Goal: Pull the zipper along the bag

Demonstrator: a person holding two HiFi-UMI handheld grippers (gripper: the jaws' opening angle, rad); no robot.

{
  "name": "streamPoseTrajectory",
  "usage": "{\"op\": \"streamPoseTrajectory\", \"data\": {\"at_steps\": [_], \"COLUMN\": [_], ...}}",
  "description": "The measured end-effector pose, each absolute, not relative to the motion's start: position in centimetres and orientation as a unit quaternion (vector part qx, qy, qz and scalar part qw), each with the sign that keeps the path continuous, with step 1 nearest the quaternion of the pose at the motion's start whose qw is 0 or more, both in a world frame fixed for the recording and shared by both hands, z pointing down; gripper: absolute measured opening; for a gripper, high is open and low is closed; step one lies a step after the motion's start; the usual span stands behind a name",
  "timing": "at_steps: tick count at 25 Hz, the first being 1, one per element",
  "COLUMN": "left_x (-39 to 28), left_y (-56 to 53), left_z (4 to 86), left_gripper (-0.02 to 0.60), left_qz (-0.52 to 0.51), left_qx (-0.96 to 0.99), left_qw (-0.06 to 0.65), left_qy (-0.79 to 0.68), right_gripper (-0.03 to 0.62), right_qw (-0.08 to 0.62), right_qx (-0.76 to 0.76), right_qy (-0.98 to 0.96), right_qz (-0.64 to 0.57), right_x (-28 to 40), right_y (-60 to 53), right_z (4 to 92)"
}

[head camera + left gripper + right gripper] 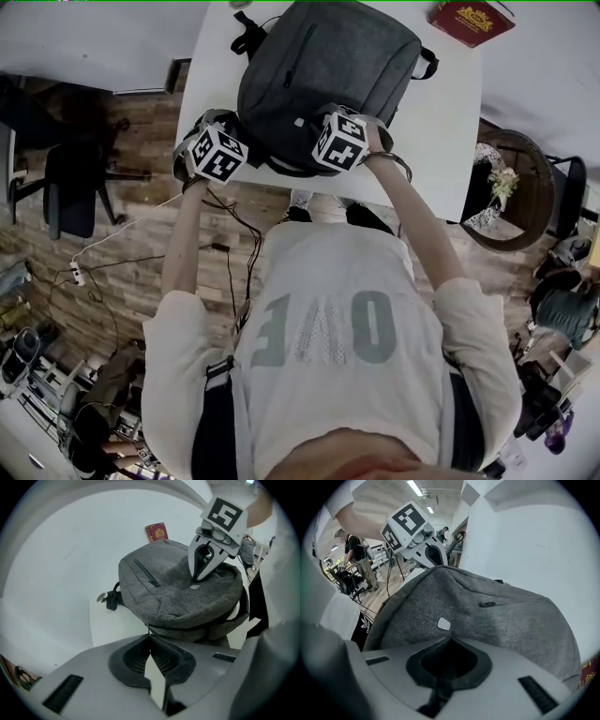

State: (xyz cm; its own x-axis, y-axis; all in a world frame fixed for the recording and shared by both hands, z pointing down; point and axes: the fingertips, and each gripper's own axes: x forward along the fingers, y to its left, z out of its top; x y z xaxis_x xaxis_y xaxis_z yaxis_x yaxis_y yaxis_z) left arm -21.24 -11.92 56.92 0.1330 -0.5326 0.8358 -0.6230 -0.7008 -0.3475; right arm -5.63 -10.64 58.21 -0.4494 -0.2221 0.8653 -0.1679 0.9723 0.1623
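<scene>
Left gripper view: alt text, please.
The left hand-held gripper, jaws shut, pinches what looks like the zipper pull at the near edge of a grey backpack on a white table. The right hand-held gripper rests its tips on the backpack's top; a red book lies beyond.

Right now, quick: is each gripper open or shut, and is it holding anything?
Left gripper: closed on the zipper pull of the backpack.
Right gripper: closed, tips against the backpack's grey fabric; whether it pinches any cannot be told.

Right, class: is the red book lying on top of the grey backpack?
No: the red book sits on the white table, apart from the backpack.
</scene>
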Motion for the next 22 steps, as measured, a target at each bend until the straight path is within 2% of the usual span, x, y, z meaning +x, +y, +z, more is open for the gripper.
{"op": "streamPoseTrajectory", "data": {"at_steps": [11, 14, 18, 22], "left_x": [-20.5, -20.4, -19.6, -18.1], "left_y": [-9.8, -9.6, -8.0, -4.8], "left_z": [56.1, 56.3, 55.9, 55.1], "left_gripper": [0.029, 0.028, 0.028, 0.029], "left_qz": [0.556, 0.553, 0.518, 0.513], "left_qx": [0.751, 0.754, 0.777, 0.789], "left_qw": [0.057, 0.09, 0.181, 0.196], "left_qy": [-0.353, -0.341, -0.31, -0.275], "right_gripper": [0.025, 0.025, 0.025, 0.025], "right_qw": [0.507, 0.507, 0.507, 0.501], "right_qx": [0.105, 0.101, 0.103, 0.115], "right_qy": [-0.856, -0.856, -0.856, -0.858], "right_qz": [-0.019, -0.02, -0.014, -0.018], "right_x": [-5.5, -5.4, -5.4, -5.4], "right_y": [-10.6, -10.8, -10.8, -10.9], "right_z": [58.2, 58.3, 58.3, 58.3]}}
